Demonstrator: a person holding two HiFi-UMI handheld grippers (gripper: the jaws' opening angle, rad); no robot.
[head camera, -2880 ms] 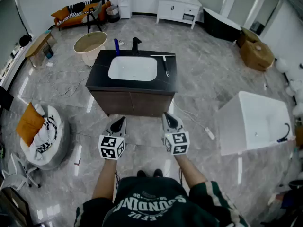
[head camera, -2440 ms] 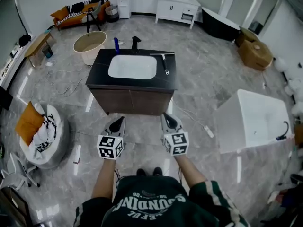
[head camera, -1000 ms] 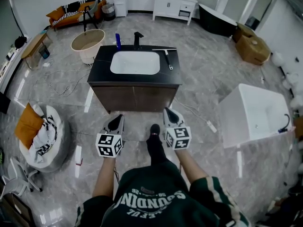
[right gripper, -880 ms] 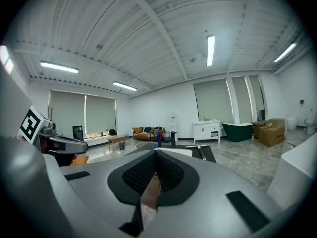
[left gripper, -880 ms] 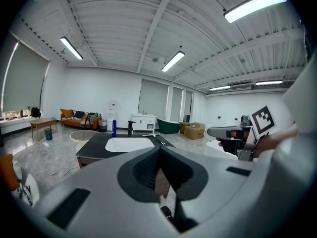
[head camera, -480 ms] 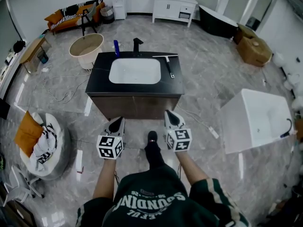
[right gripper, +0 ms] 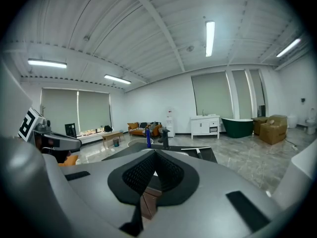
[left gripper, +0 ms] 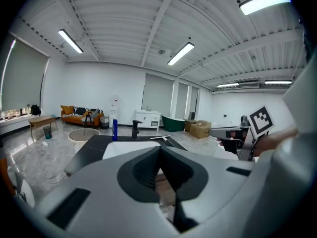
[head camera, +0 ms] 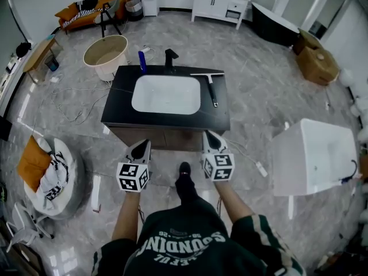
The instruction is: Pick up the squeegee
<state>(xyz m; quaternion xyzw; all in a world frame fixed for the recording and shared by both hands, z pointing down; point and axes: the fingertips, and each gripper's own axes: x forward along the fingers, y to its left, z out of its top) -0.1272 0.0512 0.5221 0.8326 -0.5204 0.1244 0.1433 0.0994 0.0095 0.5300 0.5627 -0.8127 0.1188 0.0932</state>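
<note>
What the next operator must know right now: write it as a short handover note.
Left gripper: shut, empty, short of the countertop.
Right gripper: shut, empty, also short of its front edge.
Squeegee: lies flat on the countertop, right of the white basin, handle toward the person.
Done: nothing gripped yet.
Left: reach over the counter, open one gripper, probably the right as the nearer, close on the handle, lift.

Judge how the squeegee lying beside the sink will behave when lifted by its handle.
The squeegee looks rigid and slim, so probably light. Its wide blade may tip it blade-down. Flat on the countertop, it likely slides, not rolls.
</note>
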